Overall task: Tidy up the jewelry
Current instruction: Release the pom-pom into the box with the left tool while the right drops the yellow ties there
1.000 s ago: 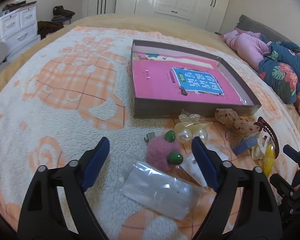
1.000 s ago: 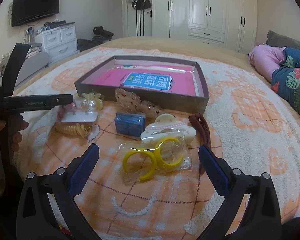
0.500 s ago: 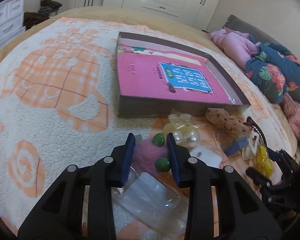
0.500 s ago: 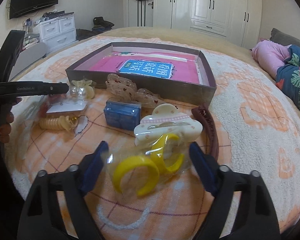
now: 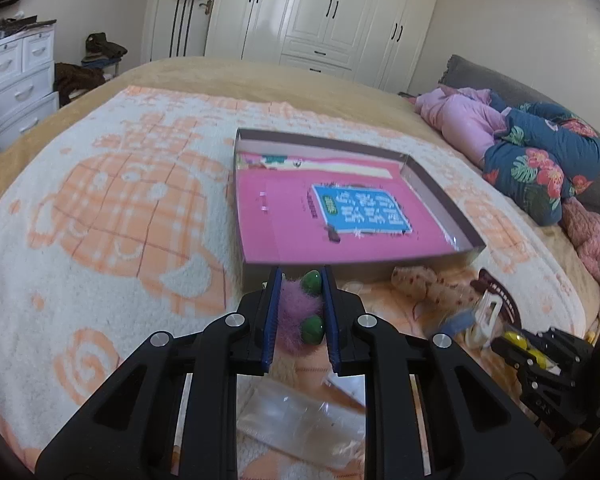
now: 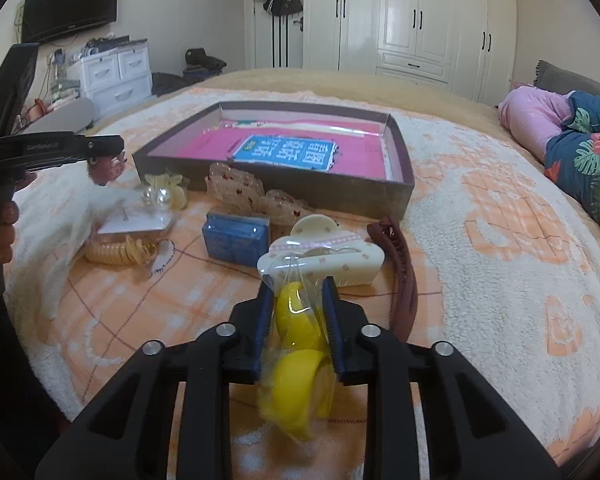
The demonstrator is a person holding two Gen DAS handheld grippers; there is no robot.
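My left gripper (image 5: 301, 280) is shut on a pink fuzzy hair bobble (image 5: 294, 312) with two green beads (image 5: 313, 282), held a little above the blanket in front of the open box (image 5: 440, 196). The box has a pink floor with a blue label. In the right wrist view my right gripper (image 6: 298, 286) has its jaws closing on a clear bag of yellow rings (image 6: 296, 376), and the pads press into the bag. The left gripper (image 6: 108, 148) shows at the left edge there, with the box (image 6: 328, 196) beyond.
On the blanket before the box lie a cream hair claw (image 6: 324, 256), a brown comb clip (image 6: 400, 264), a blue case (image 6: 236, 236), spotted clips (image 6: 236, 184), a pearl clip (image 6: 160, 196), a spiral tie (image 6: 116, 252) and a clear bag (image 5: 300, 420). Bundled bedding (image 5: 540, 160) lies right.
Both grippers went from wide open to closed. The left one took the pink bobble and lifted it off the blanket. The right one closed on the bag of yellow rings.
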